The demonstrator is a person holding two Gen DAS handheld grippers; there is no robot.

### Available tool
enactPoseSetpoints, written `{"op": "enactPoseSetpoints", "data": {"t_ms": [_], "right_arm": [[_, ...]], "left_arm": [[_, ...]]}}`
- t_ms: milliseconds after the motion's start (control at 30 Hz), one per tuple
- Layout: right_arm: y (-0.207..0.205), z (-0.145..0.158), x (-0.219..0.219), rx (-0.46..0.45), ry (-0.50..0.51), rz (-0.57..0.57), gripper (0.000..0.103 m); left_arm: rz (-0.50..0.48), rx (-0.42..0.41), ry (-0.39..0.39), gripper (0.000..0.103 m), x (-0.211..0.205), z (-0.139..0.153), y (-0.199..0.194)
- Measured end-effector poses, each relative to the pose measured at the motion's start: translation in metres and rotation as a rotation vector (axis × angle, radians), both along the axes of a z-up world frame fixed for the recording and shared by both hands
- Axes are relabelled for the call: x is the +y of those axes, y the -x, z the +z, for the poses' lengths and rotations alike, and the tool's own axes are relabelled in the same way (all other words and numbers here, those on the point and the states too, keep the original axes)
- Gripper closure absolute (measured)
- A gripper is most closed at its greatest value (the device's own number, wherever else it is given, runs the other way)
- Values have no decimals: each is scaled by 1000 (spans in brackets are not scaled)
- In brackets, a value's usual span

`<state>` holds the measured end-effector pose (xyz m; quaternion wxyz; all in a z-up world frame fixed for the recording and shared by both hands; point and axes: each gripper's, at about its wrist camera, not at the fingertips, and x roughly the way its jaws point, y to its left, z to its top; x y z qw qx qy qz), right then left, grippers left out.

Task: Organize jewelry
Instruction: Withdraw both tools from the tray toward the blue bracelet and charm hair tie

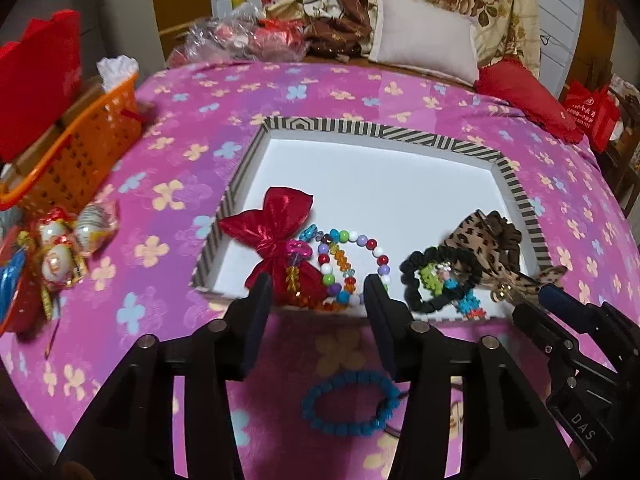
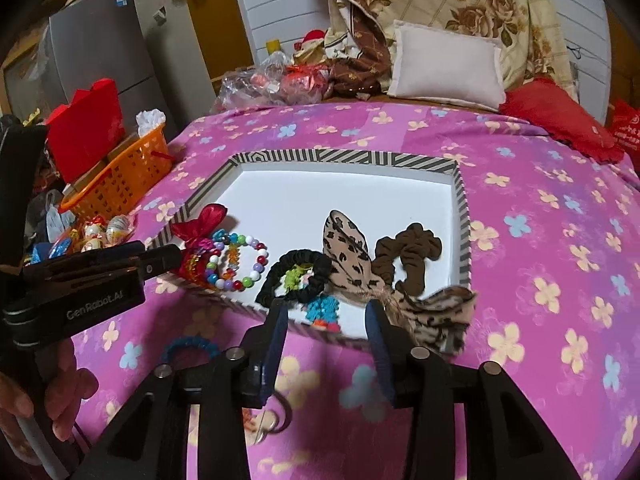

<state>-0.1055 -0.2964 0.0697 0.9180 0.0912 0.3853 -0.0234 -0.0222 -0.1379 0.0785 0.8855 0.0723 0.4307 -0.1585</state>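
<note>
A striped-rim box (image 1: 360,126) (image 2: 340,156) with a white floor lies on the pink flowered bedspread. Along its near side lie a red satin pouch (image 1: 276,232) (image 2: 200,224), coloured bead bracelets (image 1: 360,248) (image 2: 244,260), a black scrunchie (image 1: 424,272) (image 2: 296,276), a leopard-print bow (image 1: 472,240) (image 2: 348,248) and a brown scrunchie (image 1: 504,232) (image 2: 408,256). My left gripper (image 1: 318,296) hangs open just before the pouch and beads, holding nothing. My right gripper (image 2: 326,312) is open in front of the black scrunchie, its right finger beside the bow's tail. A blue bead bracelet (image 1: 348,408) (image 2: 188,348) lies on the bedspread outside the box.
An orange basket (image 1: 80,152) (image 2: 124,176) and wrapped trinkets (image 1: 60,248) stand at the left. A white pillow (image 1: 424,36), a red cushion (image 1: 524,96) and a cellophane bag (image 2: 264,80) lie at the back. A metal key ring (image 2: 276,416) lies near me. A person's hand (image 2: 60,396) holds the left gripper.
</note>
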Motion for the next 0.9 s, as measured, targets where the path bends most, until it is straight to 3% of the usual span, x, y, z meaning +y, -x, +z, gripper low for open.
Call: {"op": "enactPoseSetpoints", "data": {"t_ms": [500,900], "right_arm": [[48,15,21,-11,21,1,62],[76,16,36,-14,31,18,59]], "left_arm": [[0,-87,-8,54,17,19,68],[8,-81,8,54,30,15,102]]}}
